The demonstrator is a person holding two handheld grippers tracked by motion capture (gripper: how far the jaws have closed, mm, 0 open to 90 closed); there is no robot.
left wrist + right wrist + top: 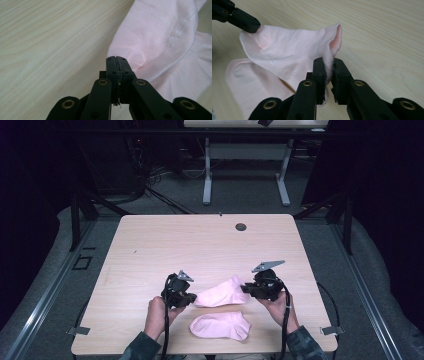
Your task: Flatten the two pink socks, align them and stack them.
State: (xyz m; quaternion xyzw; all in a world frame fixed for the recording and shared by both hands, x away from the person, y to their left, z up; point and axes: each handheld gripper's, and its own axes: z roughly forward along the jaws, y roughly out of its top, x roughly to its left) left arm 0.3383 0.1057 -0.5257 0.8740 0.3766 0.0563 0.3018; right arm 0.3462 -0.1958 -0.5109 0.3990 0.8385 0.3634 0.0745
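Sock pinched at both ends, lower middle of the table

Sock [220,292], pale pink soft knit with a ribbed cuff and faint white lettering, hangs stretched between the two tongs in the lower centre of the high view. Left gripper [117,60] has its black jaws clamped tight on the rounded toe. Right gripper [328,65] is closed on the cuff edge, fabric bunched between its pads. Second sock [220,326], same pink, lies flat just below, near the bottom edge. Table [200,240] is light wood-grain laminate, smooth.
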